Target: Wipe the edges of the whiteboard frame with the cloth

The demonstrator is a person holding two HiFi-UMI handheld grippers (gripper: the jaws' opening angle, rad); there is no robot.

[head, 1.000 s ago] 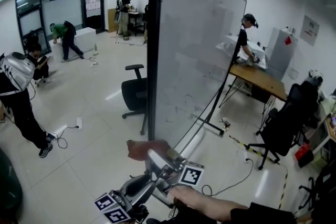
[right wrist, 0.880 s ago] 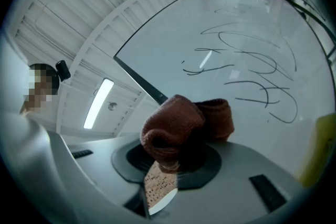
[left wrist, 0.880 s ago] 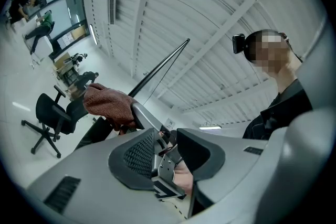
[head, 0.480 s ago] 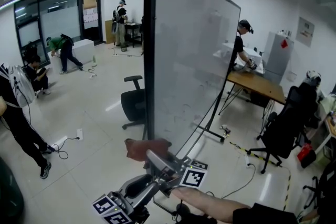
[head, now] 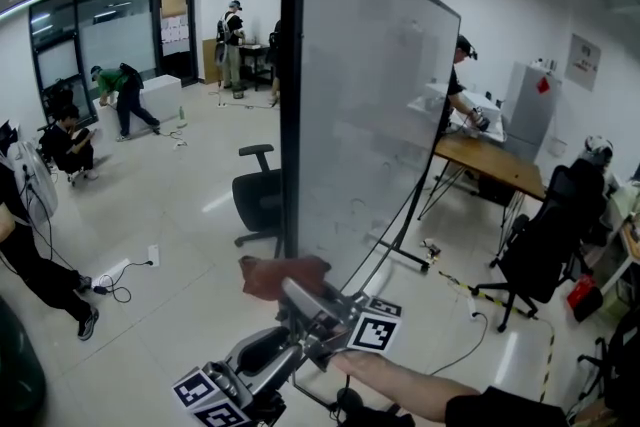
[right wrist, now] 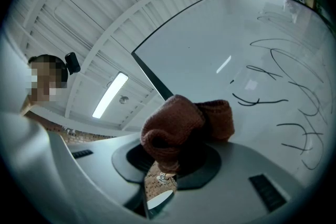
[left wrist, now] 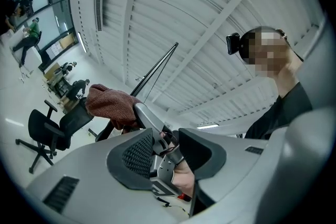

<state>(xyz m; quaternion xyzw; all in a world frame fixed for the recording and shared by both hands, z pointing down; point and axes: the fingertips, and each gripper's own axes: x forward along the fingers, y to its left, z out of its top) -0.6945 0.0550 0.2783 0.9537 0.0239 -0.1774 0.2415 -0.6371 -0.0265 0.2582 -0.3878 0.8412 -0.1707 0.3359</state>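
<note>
The cloth (head: 283,275), a rust-brown bundle, sits at the foot of the near upright edge of the whiteboard frame (head: 291,115) and looks pressed against the black strip there. The right gripper (head: 296,293) has it pinched between its fingers (right wrist: 205,162), the fabric bulging out over the tips. In the right gripper view the cloth (right wrist: 184,126) lies in front of the pale whiteboard surface (right wrist: 220,44), where black marker scribbles (right wrist: 283,92) run off to the right.

The left gripper (left wrist: 170,155) hangs lower and nearer, to the left of the right one. Its fingers (left wrist: 139,152) are spread with nothing gripped — between them only the right gripper's body and the person's hand show.

Just past the frame's edge, on the left, stands a black office chair (head: 258,195), close to the board. The board's stand leg (head: 400,250) reaches out over the floor on the right, and a cable (head: 445,340) trails near it. Further right are a wooden table (head: 495,155) with a person bent over it (head: 458,80), and a second black chair (head: 540,235). Other people (head: 120,90) are busy on the far left.
</note>
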